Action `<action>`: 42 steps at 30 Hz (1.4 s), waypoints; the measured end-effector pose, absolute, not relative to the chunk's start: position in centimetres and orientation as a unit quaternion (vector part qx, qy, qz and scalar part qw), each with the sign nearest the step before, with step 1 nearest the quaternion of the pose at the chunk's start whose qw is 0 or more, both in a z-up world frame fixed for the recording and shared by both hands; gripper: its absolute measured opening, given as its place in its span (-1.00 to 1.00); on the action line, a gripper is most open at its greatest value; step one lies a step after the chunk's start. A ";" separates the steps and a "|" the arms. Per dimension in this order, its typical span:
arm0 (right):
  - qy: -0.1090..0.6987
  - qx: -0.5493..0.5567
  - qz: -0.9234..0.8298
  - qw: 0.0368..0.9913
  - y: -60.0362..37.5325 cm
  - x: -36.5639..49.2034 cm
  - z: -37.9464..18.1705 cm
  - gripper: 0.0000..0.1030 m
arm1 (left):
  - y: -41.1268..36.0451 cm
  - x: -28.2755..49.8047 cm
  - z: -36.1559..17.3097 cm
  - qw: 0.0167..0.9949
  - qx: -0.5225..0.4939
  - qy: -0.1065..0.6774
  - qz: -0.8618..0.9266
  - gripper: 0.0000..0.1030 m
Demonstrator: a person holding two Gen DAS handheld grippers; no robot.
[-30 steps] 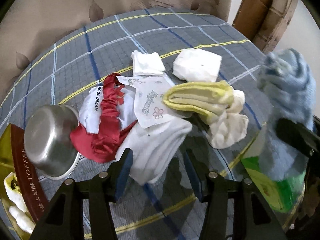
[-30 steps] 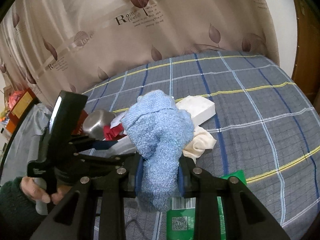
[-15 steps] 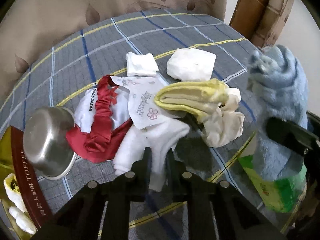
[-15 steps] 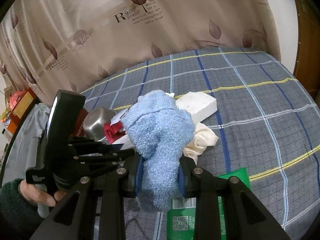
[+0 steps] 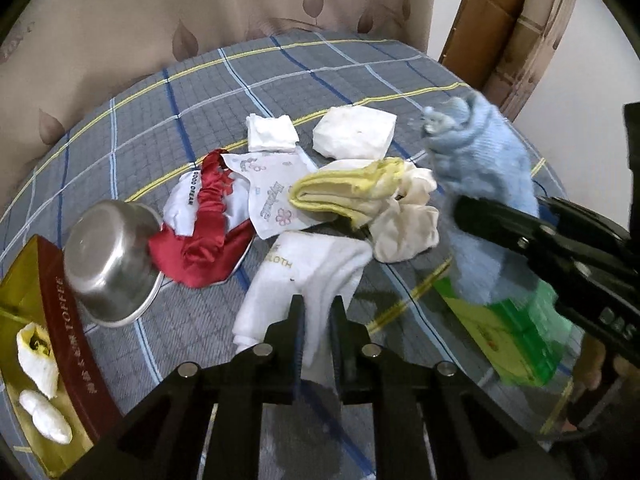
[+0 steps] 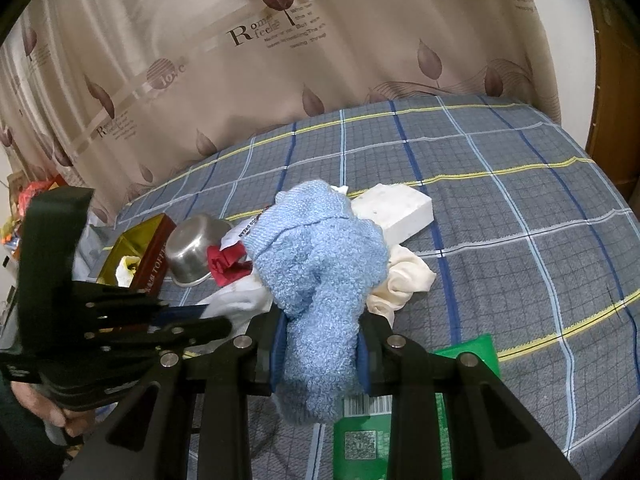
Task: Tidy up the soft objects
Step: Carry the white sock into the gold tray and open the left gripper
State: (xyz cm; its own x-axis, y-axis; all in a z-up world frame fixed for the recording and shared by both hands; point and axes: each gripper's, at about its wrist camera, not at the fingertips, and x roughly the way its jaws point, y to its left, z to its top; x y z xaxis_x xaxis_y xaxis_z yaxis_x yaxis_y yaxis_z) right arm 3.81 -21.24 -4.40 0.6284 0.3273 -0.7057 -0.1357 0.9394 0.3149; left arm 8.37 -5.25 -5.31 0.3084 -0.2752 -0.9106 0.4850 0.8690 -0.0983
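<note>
Where left gripper [image 5: 317,320] pinches white cloth [image 5: 304,276], cloth's end hidden, green packet [image 5: 508,336] half-covered

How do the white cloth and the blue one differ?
The white cloth is smooth and printed with lettering; the blue cloth is fluffy and plain. The white one trails onto the bed from the left claw, while the blue one bunches upright in the right claw. Each is pinched in a claw.

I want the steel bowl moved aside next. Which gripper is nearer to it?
Left. The left gripper, shut on the white cloth, is just beside the steel bowl. The right gripper, clamping the blue towel, sits farther off.
</note>
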 end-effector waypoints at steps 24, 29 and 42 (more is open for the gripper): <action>0.408 0.101 0.124 0.899 -20.6 3.6 -4.4 -0.49 | 4.7 5.3 -0.7 0.844 0.028 0.516 -0.145 -0.77; 0.407 0.098 0.124 0.899 -20.5 3.6 -4.4 -0.49 | 9.0 5.2 -0.3 0.852 0.004 0.514 -0.099 -0.77; 0.411 0.092 0.125 0.899 -20.1 3.7 -4.5 -0.48 | 20.8 6.7 0.0 0.866 -0.053 0.496 0.037 -0.77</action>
State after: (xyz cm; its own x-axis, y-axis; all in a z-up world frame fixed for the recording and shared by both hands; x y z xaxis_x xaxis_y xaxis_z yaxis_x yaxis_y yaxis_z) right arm 3.70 -20.15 -4.53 0.6318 0.2995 -0.7149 -0.1490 0.9520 0.2672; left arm 6.73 20.79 0.02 0.5061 0.0110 -0.8624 -0.1166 0.9916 -0.0558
